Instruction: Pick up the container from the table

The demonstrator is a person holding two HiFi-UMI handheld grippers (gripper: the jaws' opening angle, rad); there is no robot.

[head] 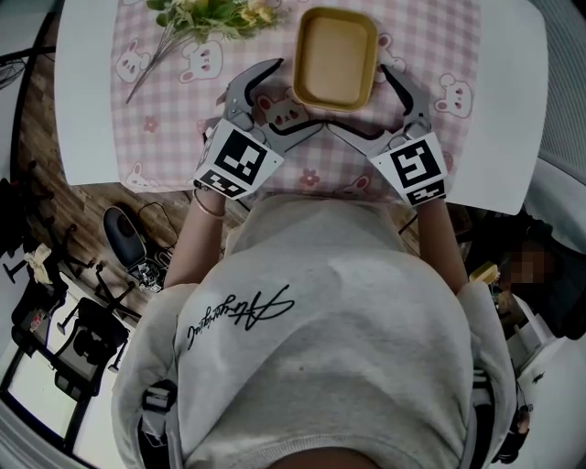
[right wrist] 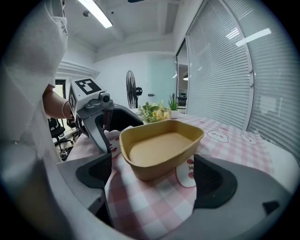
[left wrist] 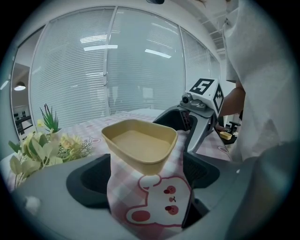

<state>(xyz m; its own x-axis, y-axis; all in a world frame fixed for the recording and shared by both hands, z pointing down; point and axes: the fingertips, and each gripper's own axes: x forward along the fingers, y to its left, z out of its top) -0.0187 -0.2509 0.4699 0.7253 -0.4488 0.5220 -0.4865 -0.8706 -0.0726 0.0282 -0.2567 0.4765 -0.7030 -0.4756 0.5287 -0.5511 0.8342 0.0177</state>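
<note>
Resting upright and empty on the pink checked cloth [head: 165, 110], the yellow container [head: 335, 57] sits just ahead of both grippers. The left gripper [head: 295, 95] has its 2 jaws spread wide and holds nothing. The container's near corner lies between the jaw tips, clear of the pads [left wrist: 89, 180]. The right gripper [head: 359, 97] is likewise wide open, with the container's other near end between its jaws, touching neither. The 2 grippers angle toward each other, 1 on each side of the container. Flowers [head: 206, 16] lie on the cloth ahead and to the left of the left gripper. The cloth covers a white table [head: 82, 92].
</note>
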